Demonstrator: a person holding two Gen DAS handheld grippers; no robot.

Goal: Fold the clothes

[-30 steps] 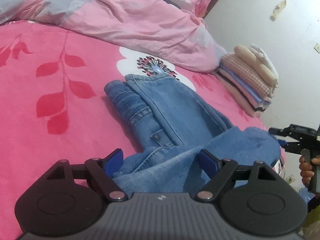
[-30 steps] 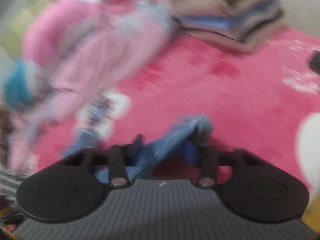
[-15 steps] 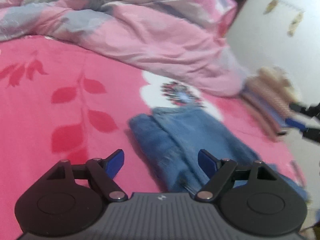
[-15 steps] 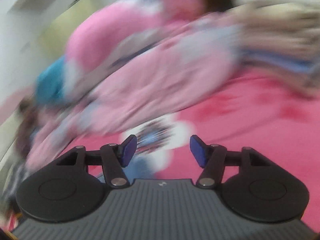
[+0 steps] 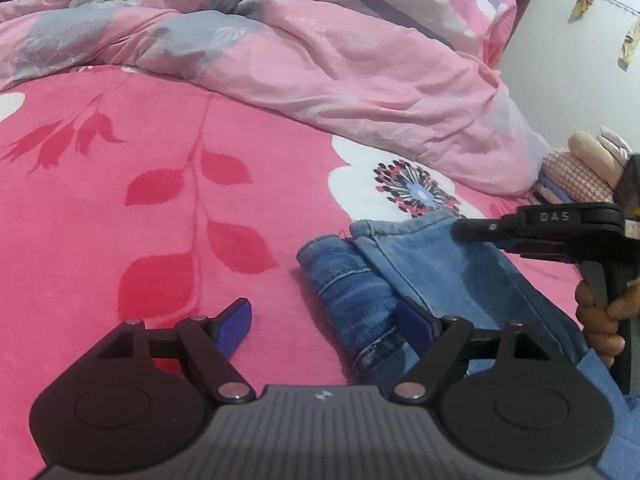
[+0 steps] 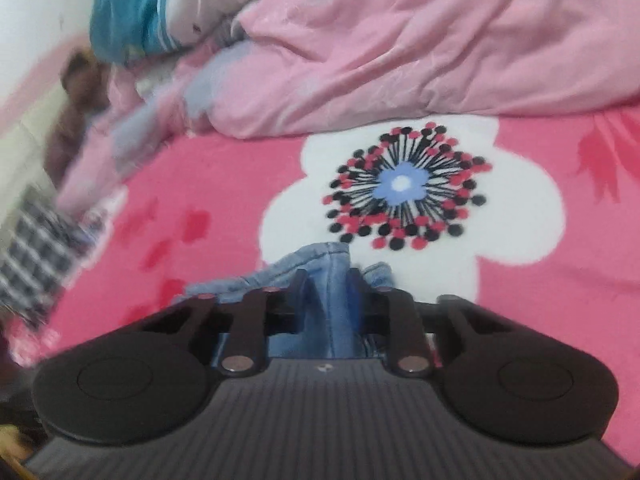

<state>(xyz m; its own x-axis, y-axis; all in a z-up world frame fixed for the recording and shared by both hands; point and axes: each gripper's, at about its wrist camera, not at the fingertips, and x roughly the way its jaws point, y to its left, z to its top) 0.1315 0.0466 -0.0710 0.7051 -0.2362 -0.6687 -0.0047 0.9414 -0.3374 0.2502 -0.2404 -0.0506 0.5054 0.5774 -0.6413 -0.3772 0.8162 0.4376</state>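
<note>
Between the closing jaws of the right gripper [image 6: 326, 292], a raised fold of the blue jeans [image 5: 436, 276] is pinched. Over the jeans' rolled edge, the left gripper [image 5: 328, 320] is held with jaws spread and opening, nothing gripped. The jeans are laid on the pink floral bedspread [image 5: 120, 200], below the rumpled quilt [image 5: 320, 52].

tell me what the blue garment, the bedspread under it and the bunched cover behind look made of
Blue garment: looks like denim, faded blue with stitched seams and a thick hem. Bedspread: seems a plush fleece, matte and fuzzy, with a printed flower and leaves. Bunched cover: probably thin woven cotton or a blend, smooth, with fine sharp creases.
</note>
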